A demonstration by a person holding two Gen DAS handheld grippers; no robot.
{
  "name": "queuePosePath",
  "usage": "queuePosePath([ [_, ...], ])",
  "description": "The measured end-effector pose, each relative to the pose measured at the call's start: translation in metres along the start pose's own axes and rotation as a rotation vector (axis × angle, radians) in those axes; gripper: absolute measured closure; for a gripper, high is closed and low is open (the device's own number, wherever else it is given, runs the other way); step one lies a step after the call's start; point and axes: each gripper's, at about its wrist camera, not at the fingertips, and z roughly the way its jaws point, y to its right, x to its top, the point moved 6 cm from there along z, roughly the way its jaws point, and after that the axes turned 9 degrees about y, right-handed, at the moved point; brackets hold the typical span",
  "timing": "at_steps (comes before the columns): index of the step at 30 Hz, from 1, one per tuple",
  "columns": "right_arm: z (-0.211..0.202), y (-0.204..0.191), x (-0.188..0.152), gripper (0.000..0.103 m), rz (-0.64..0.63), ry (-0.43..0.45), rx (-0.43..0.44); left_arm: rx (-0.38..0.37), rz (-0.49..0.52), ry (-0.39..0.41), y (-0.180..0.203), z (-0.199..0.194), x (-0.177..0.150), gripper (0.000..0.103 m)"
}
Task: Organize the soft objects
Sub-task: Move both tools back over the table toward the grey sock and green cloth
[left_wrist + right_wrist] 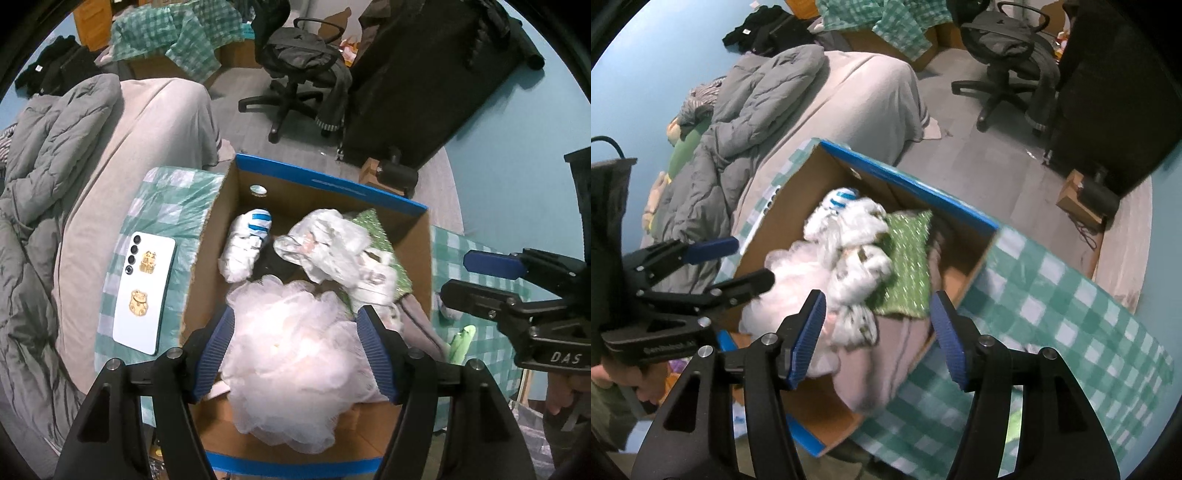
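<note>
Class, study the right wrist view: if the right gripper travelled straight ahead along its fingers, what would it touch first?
Probably the pale pink cloth lying in the cardboard box, directly between the open fingers of the right gripper. The white crumpled bags lie just beyond it. Depth is uncertain.
</note>
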Motion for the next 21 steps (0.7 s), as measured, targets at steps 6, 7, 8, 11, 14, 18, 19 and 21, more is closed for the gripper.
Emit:
queuePosePath([
  [6, -0.018, 0.010, -0.016, 0.042, 0.003, 0.007, -0.020, -0.012, 0.016, 0.001, 0.022, -0.010, -0.010, 0.033],
  [7, -0.020, 0.013, -0.018, 0.042, 0.005, 0.009, -0.024, -0.015, 0.022, 0.002, 0.027, -0.011, -0.011, 0.033],
  [8, -0.024, 0.016, -0.020, 0.042, 0.008, 0.010, -0.031, -0.016, 0.028, 0.002, 0.032, -0.012, -0.013, 0.033],
  [11, -0.031, 0.025, -0.027, 0.041, 0.025, 0.016, -0.049, -0.029, 0.049, 0.003, 0.048, -0.015, -0.018, 0.033],
  [14, -0.040, 0.036, -0.033, 0.041, 0.045, 0.025, -0.066, -0.048, 0.063, 0.001, 0.064, -0.017, -0.023, 0.033],
  [18, -0.050, 0.051, -0.043, 0.041, 0.074, 0.027, -0.090, -0.061, 0.097, -0.005, 0.085, -0.016, -0.031, 0.033],
  [19, -0.052, 0.055, -0.046, 0.041, 0.082, 0.027, -0.096, -0.063, 0.103, -0.007, 0.091, -0.016, -0.033, 0.033],
  [21, -0.056, 0.062, -0.052, 0.040, 0.093, 0.027, -0.107, -0.076, 0.114, -0.013, 0.102, -0.015, -0.037, 0.033],
])
